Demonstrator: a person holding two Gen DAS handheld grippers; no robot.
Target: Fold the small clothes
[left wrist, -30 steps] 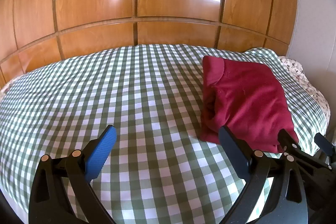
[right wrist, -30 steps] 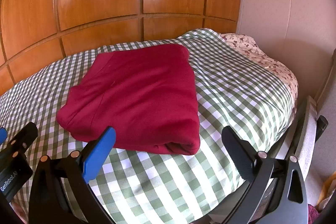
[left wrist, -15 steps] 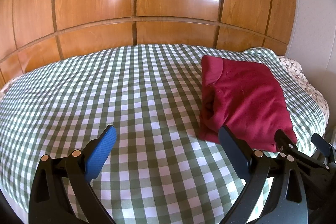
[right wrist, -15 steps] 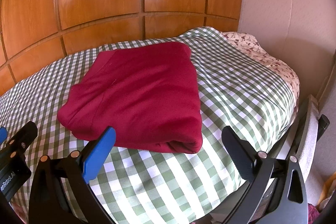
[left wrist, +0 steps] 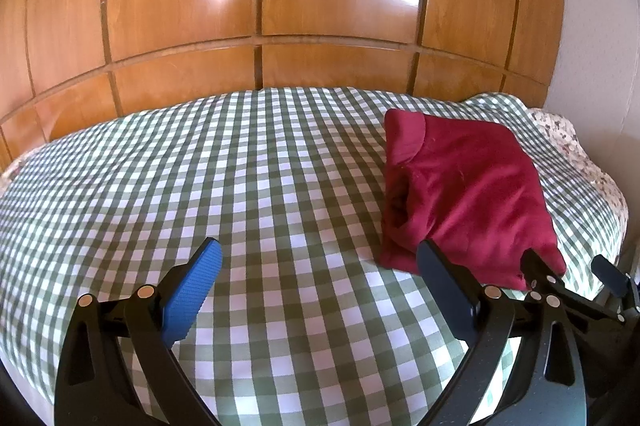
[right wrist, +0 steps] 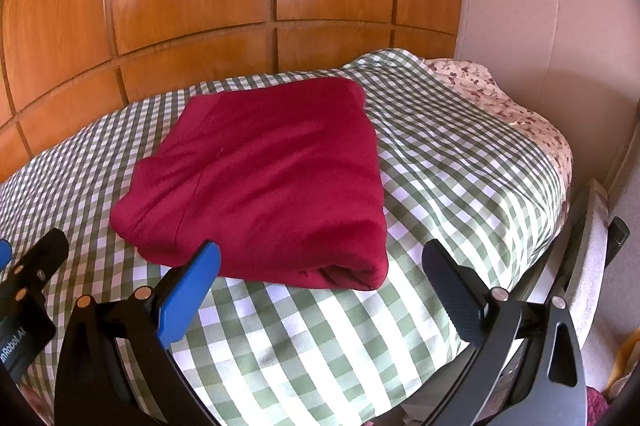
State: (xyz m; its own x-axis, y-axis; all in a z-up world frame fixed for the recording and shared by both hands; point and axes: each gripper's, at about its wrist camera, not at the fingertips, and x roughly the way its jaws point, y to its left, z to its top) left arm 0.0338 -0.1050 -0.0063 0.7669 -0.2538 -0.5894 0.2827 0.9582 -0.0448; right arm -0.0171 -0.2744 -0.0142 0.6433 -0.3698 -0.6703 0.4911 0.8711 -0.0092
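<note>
A dark red garment [left wrist: 468,194] lies folded into a thick rectangle on the right part of the green-checked bed cover [left wrist: 248,194]; it also fills the middle of the right wrist view [right wrist: 272,178]. My left gripper [left wrist: 320,266] is open and empty, hovering over bare cover to the left of the garment. My right gripper [right wrist: 320,266] is open and empty, just in front of the garment's near folded edge, not touching it. The right gripper's body shows at the lower right of the left wrist view [left wrist: 576,290].
A glossy wooden panelled wall [left wrist: 320,6] runs behind the bed. A floral sheet [right wrist: 500,98] shows at the bed's right corner beside a pale wall [right wrist: 552,26]. The bed's edge [right wrist: 576,238] drops off at the right.
Both grippers have drawn back slightly and lifted a little; the garment sits a touch farther away in both views. Both stay open.
</note>
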